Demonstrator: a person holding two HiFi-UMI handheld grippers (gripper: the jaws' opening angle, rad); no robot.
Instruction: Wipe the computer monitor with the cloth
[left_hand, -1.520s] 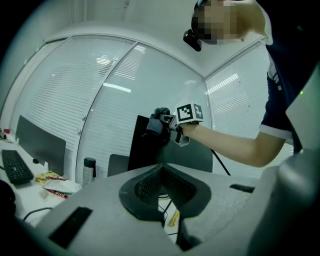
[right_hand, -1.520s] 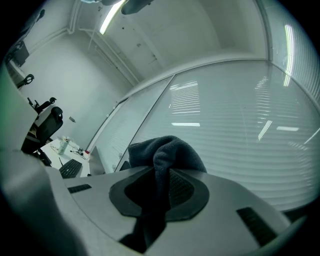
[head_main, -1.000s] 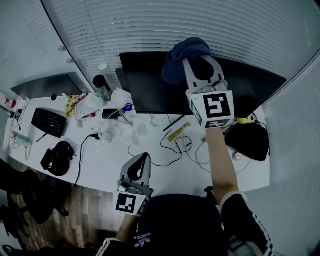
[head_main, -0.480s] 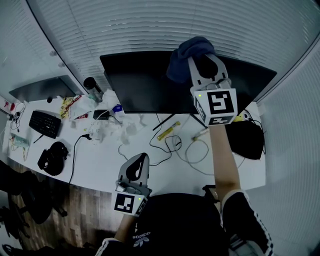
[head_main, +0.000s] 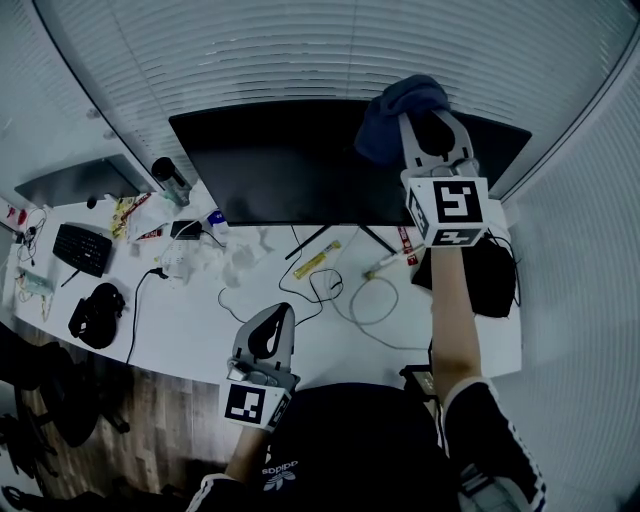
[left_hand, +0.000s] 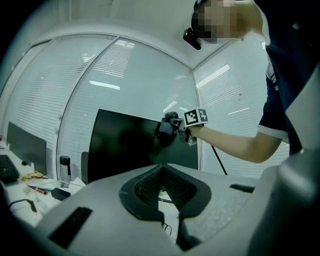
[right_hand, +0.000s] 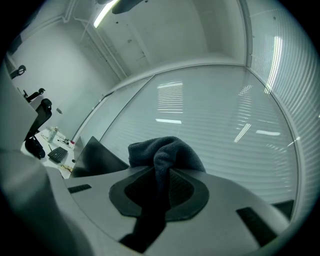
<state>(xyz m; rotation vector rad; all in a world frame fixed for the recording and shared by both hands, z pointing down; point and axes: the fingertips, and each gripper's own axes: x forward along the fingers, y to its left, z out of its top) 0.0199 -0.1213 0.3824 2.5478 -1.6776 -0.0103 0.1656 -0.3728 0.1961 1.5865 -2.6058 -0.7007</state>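
Observation:
The wide black monitor (head_main: 290, 165) stands at the back of the white desk (head_main: 200, 340). A dark blue cloth (head_main: 400, 108) is bunched against the screen's upper right part, and my right gripper (head_main: 428, 125) is shut on it. In the right gripper view the cloth (right_hand: 165, 150) rises pinched between the jaws of the right gripper (right_hand: 162, 172). My left gripper (head_main: 278, 315) hovers low over the desk's front edge, shut with nothing in it. From the left gripper view (left_hand: 162, 172) I see the monitor (left_hand: 125, 145) and the cloth (left_hand: 165, 131) pressed on it.
On the desk lie a keyboard (head_main: 82, 248), a black headset (head_main: 95, 315), a dark bottle (head_main: 170, 178), crumpled tissues (head_main: 240, 262), a yellow pen (head_main: 318, 260), looped cables (head_main: 355, 295) and a black bag (head_main: 490, 280). A second monitor (head_main: 75, 180) stands at left. Blinds close off the back.
My right gripper has carried the cloth to the right along the upper part of the screen. The left gripper has stayed near the desk's front edge.

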